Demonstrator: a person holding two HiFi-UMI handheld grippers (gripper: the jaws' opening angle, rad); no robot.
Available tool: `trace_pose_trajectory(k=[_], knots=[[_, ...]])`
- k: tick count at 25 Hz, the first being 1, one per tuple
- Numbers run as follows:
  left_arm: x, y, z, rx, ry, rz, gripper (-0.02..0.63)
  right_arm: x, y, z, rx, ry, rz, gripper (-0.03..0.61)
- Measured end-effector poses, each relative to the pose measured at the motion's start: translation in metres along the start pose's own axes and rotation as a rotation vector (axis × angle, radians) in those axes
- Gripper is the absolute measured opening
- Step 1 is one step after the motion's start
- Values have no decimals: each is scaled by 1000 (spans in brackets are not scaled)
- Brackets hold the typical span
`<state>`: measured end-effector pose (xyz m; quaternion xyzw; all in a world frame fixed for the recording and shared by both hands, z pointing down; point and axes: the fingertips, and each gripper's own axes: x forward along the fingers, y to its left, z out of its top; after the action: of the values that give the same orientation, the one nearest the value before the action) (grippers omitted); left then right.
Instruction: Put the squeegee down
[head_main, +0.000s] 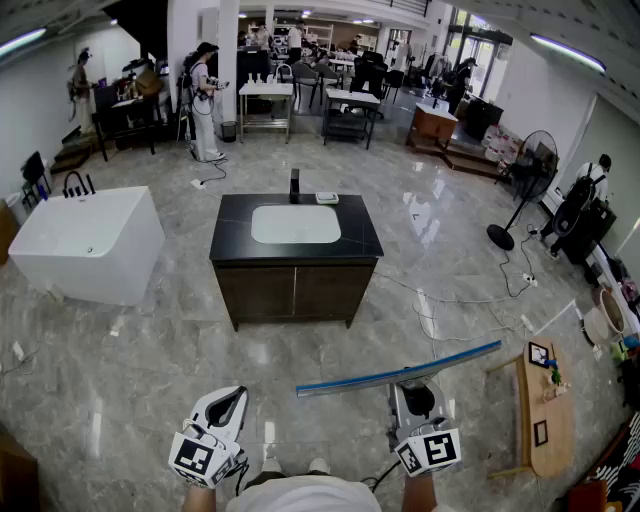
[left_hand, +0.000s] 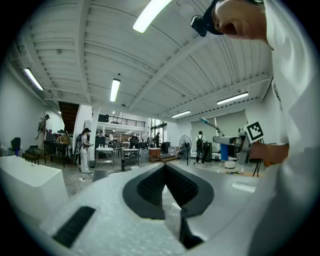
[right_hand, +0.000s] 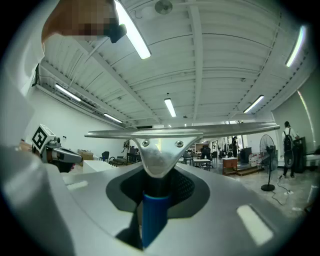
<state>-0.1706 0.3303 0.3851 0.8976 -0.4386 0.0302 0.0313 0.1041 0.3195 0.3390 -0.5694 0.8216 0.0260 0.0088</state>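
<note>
The squeegee (head_main: 400, 376) has a long metal blade bar with a blue rubber edge and a blue handle (right_hand: 152, 217). My right gripper (head_main: 412, 392) is shut on that handle and holds the bar level in the air, crosswise above the floor. In the right gripper view the metal bar (right_hand: 185, 131) spans the picture just beyond the jaws. My left gripper (head_main: 228, 408) is low at the left, shut, with nothing between its fingers (left_hand: 150, 186). In the left gripper view the right gripper shows far off at the right, beside the person's white shirt.
A black-topped vanity (head_main: 232, 245) with a white sink stands a few steps ahead on the marble floor. A white bathtub (head_main: 82, 240) is at the left, a small wooden table (head_main: 548, 425) at the right. Cables (head_main: 460, 300) trail across the floor. People and desks fill the far hall.
</note>
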Motion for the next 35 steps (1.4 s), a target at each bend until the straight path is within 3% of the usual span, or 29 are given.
trace_pose_trajectory(k=[6, 15, 19, 24, 32, 35], knots=[[5, 29, -6, 46, 32, 49, 8, 7, 11, -3, -16, -9, -10, 97], [4, 39, 7, -38, -62, 99, 6, -6, 7, -15, 30, 15, -46, 97], [5, 34, 7, -43, -57, 103, 6, -9, 0, -15, 95, -2, -51, 97], [-7, 32, 6, -17, -70, 130, 6, -6, 0, -10, 70, -36, -33, 97], [-5, 40, 1, -113, -82, 173, 6, 6, 3, -17, 70, -11, 18, 97], [-5, 33, 0, -91, -72, 172, 6, 5, 3, -17, 73, -11, 22, 97]])
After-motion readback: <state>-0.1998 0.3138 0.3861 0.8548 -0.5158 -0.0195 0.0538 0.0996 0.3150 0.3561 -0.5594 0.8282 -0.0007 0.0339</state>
